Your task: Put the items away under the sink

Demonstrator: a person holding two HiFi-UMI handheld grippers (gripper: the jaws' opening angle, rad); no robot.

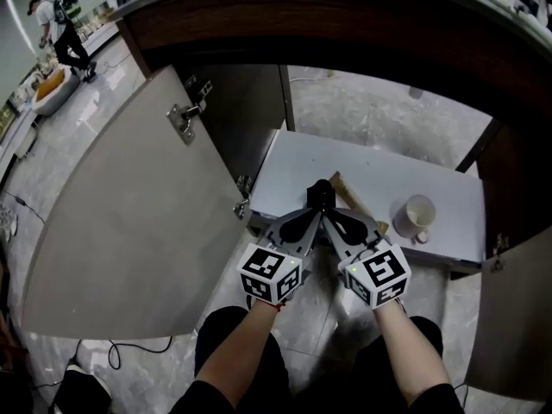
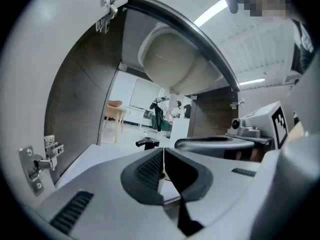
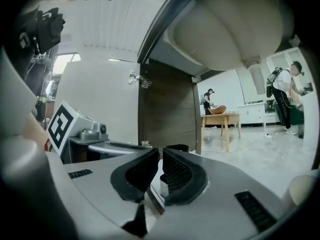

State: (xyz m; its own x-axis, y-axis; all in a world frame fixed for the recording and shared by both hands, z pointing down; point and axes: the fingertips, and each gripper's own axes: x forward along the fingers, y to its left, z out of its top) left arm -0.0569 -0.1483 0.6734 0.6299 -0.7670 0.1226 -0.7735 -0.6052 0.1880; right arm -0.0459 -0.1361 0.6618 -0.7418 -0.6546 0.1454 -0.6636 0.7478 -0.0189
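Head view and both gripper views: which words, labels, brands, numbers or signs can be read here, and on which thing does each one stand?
No word, number or brand can be read in any view.
On the left gripper, the marker cube: a black-and-white square pattern, no letters.
On the right gripper, its marker cube: the same kind of pattern.
On the mug: no print shows.

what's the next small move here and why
Probably draw both grippers back out of the cabinet. The mug and the wooden-handled tool already sit on the cabinet floor under the sink. The left gripper is shut on nothing, the right gripper stands slightly open with nothing clearly gripped, and the left door is open.
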